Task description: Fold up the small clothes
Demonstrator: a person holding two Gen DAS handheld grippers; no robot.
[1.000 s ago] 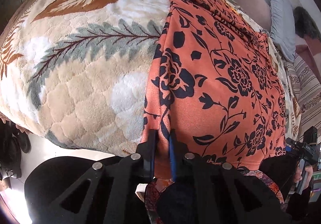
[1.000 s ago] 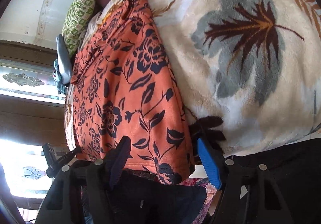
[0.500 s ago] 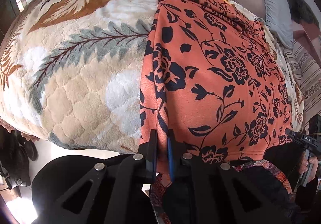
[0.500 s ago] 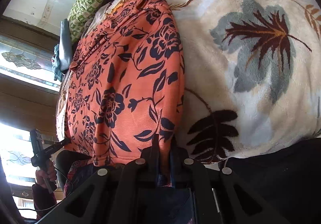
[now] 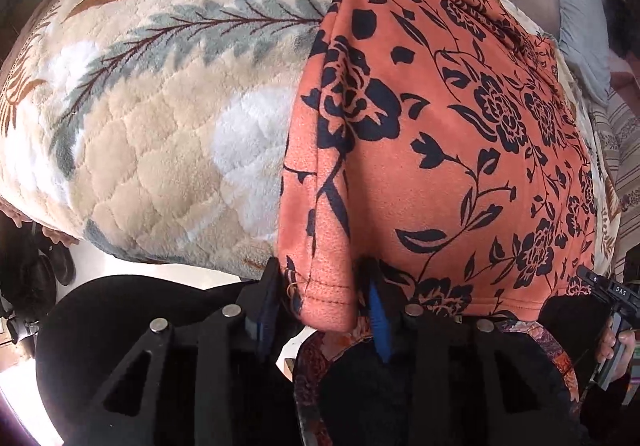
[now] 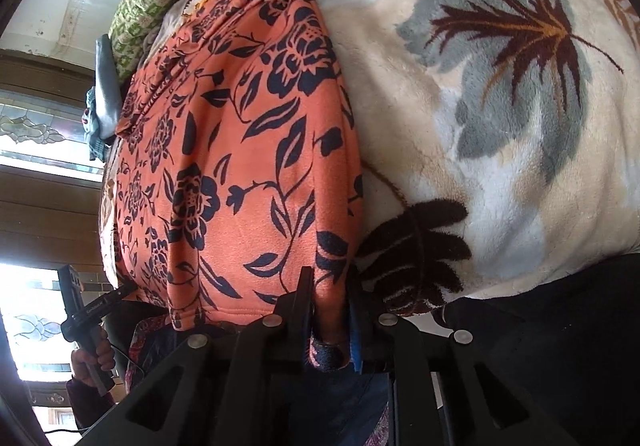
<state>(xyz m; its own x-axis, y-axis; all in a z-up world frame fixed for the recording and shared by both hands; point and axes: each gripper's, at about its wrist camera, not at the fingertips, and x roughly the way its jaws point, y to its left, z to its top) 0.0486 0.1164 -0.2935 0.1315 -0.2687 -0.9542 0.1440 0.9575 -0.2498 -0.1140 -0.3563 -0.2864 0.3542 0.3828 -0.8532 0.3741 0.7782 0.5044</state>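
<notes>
Left wrist view, one orange floral garment (image 5: 440, 134) on one leaf-patterned blanket (image 5: 160, 118), left gripper (image 5: 324, 298) just opening, hem loose between, right gripper (image 6: 330, 310) pinching the other corner.

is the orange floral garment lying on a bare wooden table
No, the orange floral garment lies on a plush cream blanket patterned with leaves, its near hem hanging over the blanket's edge.

We cannot see the far end of the orange garment (image 5: 460, 134): the left wrist view's top edge cuts it off. Its near hem drops behind the right tool (image 6: 330, 310), so we cannot tell whether those pads press on it. The bed (image 5: 160, 126) runs past every edge.
</notes>
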